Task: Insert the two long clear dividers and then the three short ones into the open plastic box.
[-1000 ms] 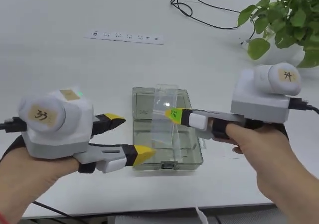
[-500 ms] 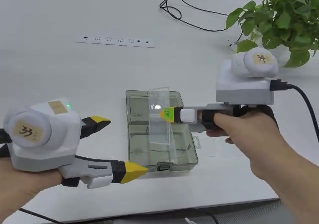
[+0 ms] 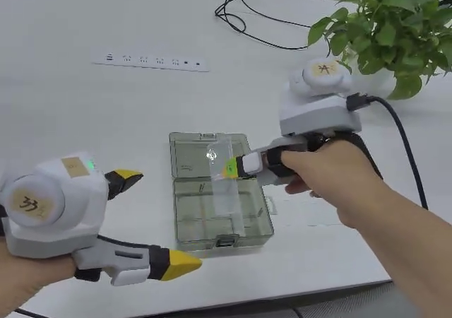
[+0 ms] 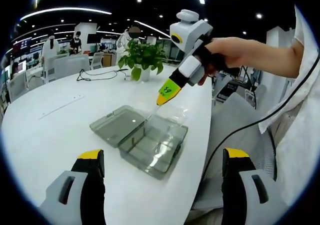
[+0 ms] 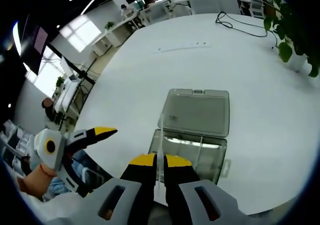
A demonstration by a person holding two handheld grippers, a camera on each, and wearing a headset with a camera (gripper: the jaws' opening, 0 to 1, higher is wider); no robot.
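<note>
The open smoky-clear plastic box (image 3: pixel 189 222) lies on the white table, its lid (image 3: pixel 198 154) folded flat behind it. My right gripper (image 3: pixel 230 168) hovers over the tray, shut on a clear divider (image 3: pixel 224 185) that hangs down tilted into the box. Its own view shows the divider (image 5: pixel 160 135) edge-on between the closed yellow tips (image 5: pixel 159 161), above the box (image 5: pixel 187 147). A thin clear strip (image 5: pixel 199 146) seems to stand lengthwise in the tray. My left gripper (image 3: pixel 154 219) is wide open, to the left and front of the box (image 4: pixel 150 145), holding nothing.
A white power strip (image 3: pixel 145 61) lies farther back on the table. A potted plant (image 3: pixel 385 28) stands at the back right, with a black cable (image 3: pixel 247 30) looping beside it. The table's front edge (image 3: pixel 304 290) runs just in front of the box.
The head view has swung right and down. My right gripper keeps the divider over the box, slightly lower. My left gripper has drawn back toward the table's near edge, still open.
</note>
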